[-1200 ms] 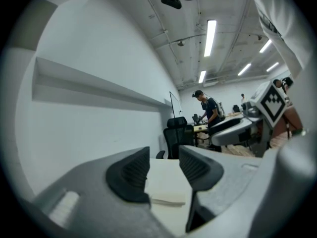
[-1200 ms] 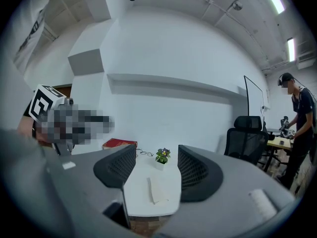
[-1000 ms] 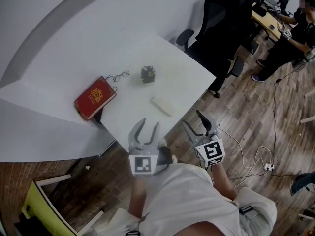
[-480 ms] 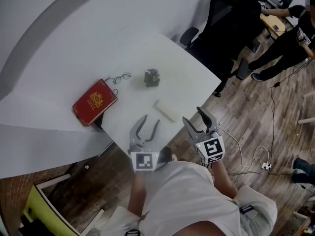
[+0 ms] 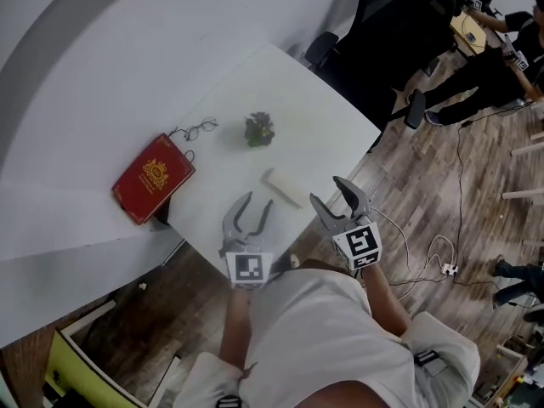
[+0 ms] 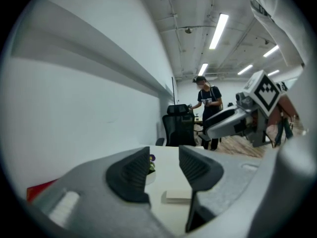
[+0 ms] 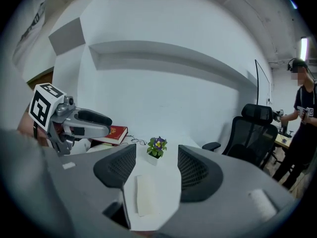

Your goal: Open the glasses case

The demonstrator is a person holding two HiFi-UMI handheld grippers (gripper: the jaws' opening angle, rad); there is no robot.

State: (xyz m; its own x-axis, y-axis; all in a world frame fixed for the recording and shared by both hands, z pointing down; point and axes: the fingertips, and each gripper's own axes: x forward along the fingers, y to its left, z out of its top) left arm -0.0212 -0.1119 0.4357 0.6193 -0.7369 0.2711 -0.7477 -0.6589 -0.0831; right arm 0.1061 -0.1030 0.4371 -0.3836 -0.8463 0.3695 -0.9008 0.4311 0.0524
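The glasses case (image 5: pixel 281 187) is a pale, flat oblong lying shut near the front edge of the white table (image 5: pixel 306 100). My left gripper (image 5: pixel 255 207) hovers over the table's front edge, just left of and short of the case, open and empty. My right gripper (image 5: pixel 328 194) is off the table's front right edge, to the right of the case, also open and empty. In the left gripper view the case (image 6: pixel 177 196) shows low between the jaws (image 6: pixel 164 165). The right gripper view has the case (image 7: pixel 142 195) lying lengthwise between its jaws (image 7: pixel 156 165).
A red book (image 5: pixel 153 177) lies at the table's left edge, a pair of glasses (image 5: pixel 200 128) beyond it. A small potted plant (image 5: pixel 259 129) stands behind the case. Black office chairs (image 5: pixel 374 49) crowd the table's far right. People stand at desks at the back right.
Both grippers have moved forward and down towards the table and the case. Their jaws stand as wide as before.
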